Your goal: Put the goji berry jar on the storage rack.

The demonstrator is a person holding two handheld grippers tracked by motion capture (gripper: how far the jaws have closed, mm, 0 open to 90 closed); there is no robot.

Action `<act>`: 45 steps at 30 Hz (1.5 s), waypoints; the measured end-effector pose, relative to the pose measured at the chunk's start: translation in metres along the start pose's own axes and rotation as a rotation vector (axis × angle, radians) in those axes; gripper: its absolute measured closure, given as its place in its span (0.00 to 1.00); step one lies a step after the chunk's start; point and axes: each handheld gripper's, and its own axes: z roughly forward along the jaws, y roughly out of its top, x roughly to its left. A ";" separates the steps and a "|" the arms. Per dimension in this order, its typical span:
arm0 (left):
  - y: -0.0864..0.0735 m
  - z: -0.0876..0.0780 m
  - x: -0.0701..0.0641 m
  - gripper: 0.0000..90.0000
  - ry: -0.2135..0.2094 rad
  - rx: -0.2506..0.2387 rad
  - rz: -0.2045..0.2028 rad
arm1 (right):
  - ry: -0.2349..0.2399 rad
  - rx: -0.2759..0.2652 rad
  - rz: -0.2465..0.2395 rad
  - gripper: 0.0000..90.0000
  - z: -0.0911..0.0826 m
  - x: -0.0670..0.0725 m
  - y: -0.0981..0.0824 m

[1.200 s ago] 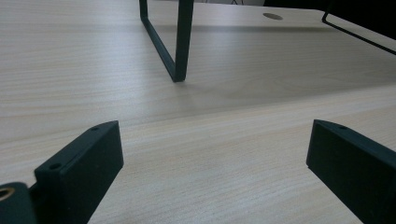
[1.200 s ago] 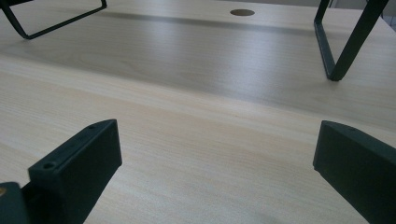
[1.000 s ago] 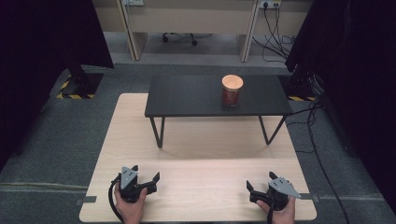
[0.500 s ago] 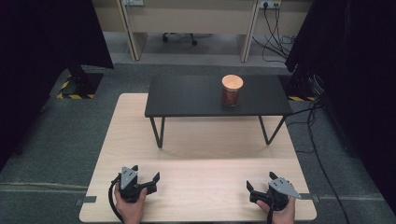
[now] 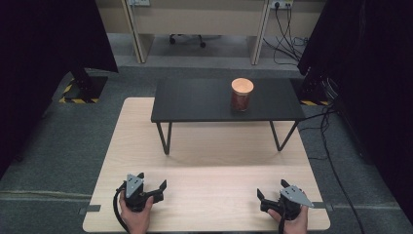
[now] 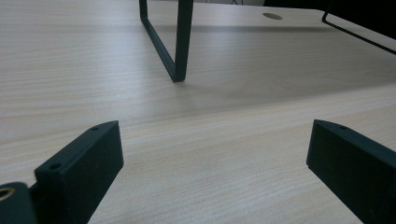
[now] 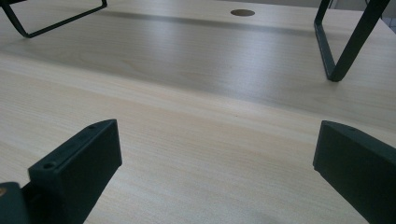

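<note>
A brown jar with a light wooden lid [image 5: 241, 94] stands upright on the right half of a low black table [image 5: 195, 102]. That low table rests on a pale wooden tabletop [image 5: 209, 165]. My left gripper [image 5: 153, 186] lies on the wood near the front left, open, with nothing between its jaws. At the front right my right gripper [image 5: 267, 197] is also open and empty. In the left gripper view my left gripper [image 6: 212, 149] faces a black table leg [image 6: 180, 42]. My right gripper [image 7: 215, 149] looks along bare wood toward another leg [image 7: 345, 51].
The low black table's metal legs [image 5: 165, 136] stand on the wood between the grippers and the jar. Black curtains [image 5: 44, 58] hang at both sides. Cables [image 5: 331, 141] trail over the grey floor at the right. A round hole [image 7: 242, 12] marks the far tabletop.
</note>
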 end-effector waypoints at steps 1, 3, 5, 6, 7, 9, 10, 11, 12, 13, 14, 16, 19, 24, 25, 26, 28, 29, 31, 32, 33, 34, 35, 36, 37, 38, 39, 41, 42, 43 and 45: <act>0.000 0.000 0.000 0.03 0.000 0.000 0.000 | 0.000 0.000 0.000 0.01 0.000 0.000 0.000; 0.000 0.000 0.000 0.03 0.000 0.000 0.001 | 0.000 0.001 -0.002 0.01 0.000 0.000 0.000; 0.000 0.000 0.000 0.03 0.000 0.000 0.000 | 0.000 0.007 -0.005 0.01 0.001 0.001 0.001; 0.000 0.000 0.000 0.03 0.000 0.000 0.001 | 0.000 0.014 -0.007 0.01 0.001 0.001 0.003; 0.000 0.000 0.000 0.03 0.000 0.000 0.001 | 0.000 0.022 -0.008 0.01 0.002 0.001 0.004; 0.000 0.000 0.000 0.03 0.001 0.000 0.001 | -0.004 0.043 -0.006 0.02 0.004 0.002 0.008; 0.000 0.000 0.000 0.03 0.001 0.000 0.001 | -0.005 0.046 -0.009 0.02 0.005 0.002 0.008; 0.000 0.000 0.000 0.03 0.001 0.000 0.001 | -0.003 0.052 -0.010 0.02 0.005 0.002 0.010; 0.000 0.000 0.000 0.03 0.001 0.001 0.001 | -0.005 0.054 -0.011 0.02 0.005 0.002 0.010; 0.000 0.000 0.000 0.03 0.001 0.000 0.001 | -0.005 0.054 -0.011 0.02 0.005 0.002 0.010; 0.000 0.000 0.000 0.03 0.001 0.001 0.001 | -0.006 0.052 -0.011 0.02 0.005 0.002 0.009; 0.000 0.000 0.000 0.03 0.001 0.001 0.001 | -0.006 0.050 -0.009 0.02 0.005 0.002 0.009; 0.000 0.000 0.000 0.03 0.001 0.001 0.001 | -0.007 0.049 -0.008 0.02 0.005 0.002 0.009; 0.000 0.000 0.000 0.03 0.001 0.001 0.001 | -0.008 0.048 -0.009 0.01 0.005 0.002 0.009; 0.000 0.000 0.000 0.03 0.001 0.001 0.001 | -0.008 0.047 -0.009 0.02 0.005 0.002 0.008; 0.000 0.000 0.000 0.03 0.000 0.002 0.001 | -0.007 0.047 -0.009 0.02 0.005 0.002 0.008; 0.000 0.000 0.000 0.03 0.001 0.001 0.001 | -0.007 0.047 -0.009 0.02 0.005 0.002 0.008; 0.000 0.000 0.000 0.03 0.001 0.001 0.001 | -0.007 0.047 -0.009 0.02 0.005 0.002 0.009; 0.000 0.000 0.000 0.03 0.001 0.002 0.001 | -0.008 0.047 -0.009 0.02 0.004 0.002 0.008; 0.000 0.000 0.000 0.03 0.001 0.002 0.001 | -0.007 0.046 -0.008 0.02 0.004 0.002 0.008; 0.000 0.000 0.000 0.03 0.001 0.001 0.001 | -0.007 0.046 -0.007 0.01 0.004 0.002 0.008; 0.000 0.000 0.000 0.03 0.001 0.002 0.001 | -0.008 0.046 -0.007 0.02 0.004 0.002 0.008; 0.000 0.000 0.000 0.03 0.000 0.002 0.001 | -0.008 0.046 -0.007 0.01 0.004 0.002 0.008; 0.000 0.000 0.000 0.03 0.001 0.002 0.001 | -0.008 0.046 -0.008 0.02 0.004 0.002 0.008; 0.000 0.000 0.000 0.03 0.000 0.001 0.001 | -0.008 0.046 -0.008 0.02 0.004 0.002 0.008; 0.000 0.000 0.000 0.03 0.000 0.002 0.002 | -0.008 0.046 -0.008 0.02 0.004 0.002 0.008; 0.000 0.000 0.000 0.03 0.000 0.002 0.001 | -0.008 0.046 -0.008 0.02 0.004 0.002 0.008; 0.000 0.000 0.000 0.03 0.000 0.001 0.003 | -0.008 0.046 -0.007 0.02 0.004 0.002 0.008; 0.000 0.000 0.000 0.03 0.000 0.002 0.003 | -0.008 0.046 -0.006 0.02 0.004 0.002 0.008; 0.000 0.000 0.000 0.03 0.000 0.001 0.003 | -0.008 0.046 -0.007 0.02 0.004 0.002 0.008; 0.000 0.000 0.000 0.03 0.000 0.002 0.003 | -0.008 0.046 -0.008 0.02 0.004 0.002 0.008</act>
